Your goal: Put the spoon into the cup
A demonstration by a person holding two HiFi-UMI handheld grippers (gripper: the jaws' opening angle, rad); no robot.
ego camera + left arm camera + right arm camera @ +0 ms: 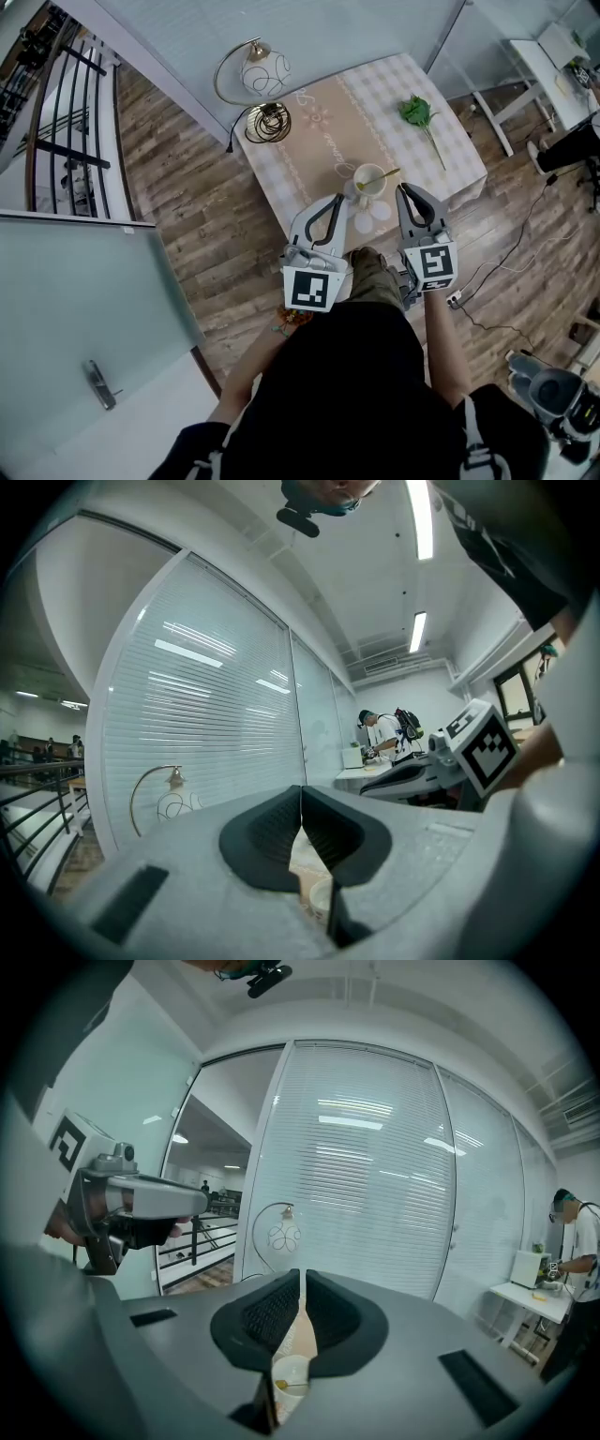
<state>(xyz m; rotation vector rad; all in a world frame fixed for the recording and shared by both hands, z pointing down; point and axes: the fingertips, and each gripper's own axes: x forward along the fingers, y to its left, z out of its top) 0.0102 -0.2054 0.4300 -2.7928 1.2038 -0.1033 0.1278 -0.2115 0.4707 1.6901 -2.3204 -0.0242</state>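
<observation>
Inspecting the slim gold-coloured metal spoon, I find it standing bowl-down inside the small cream ceramic cup, with its handle leaning out over the rim toward the person's right. The cup stands near the front edge of the square table with a pale checked cloth, on the beige runner, just ahead of both grippers. By judgement the spoon is light, rigid and smooth, so it is likely to slip in a loose pinch. The exposed handle above the rim is the only sound place to take hold, gripped across its flat. The cup looks light and breakable, and a sideways pull on the handle could tip it. The left gripper and the right gripper are held close to the person's body, short of the table. Each has its dark pads pressed together with nothing between them. On present evidence the placement appears complete.
</observation>
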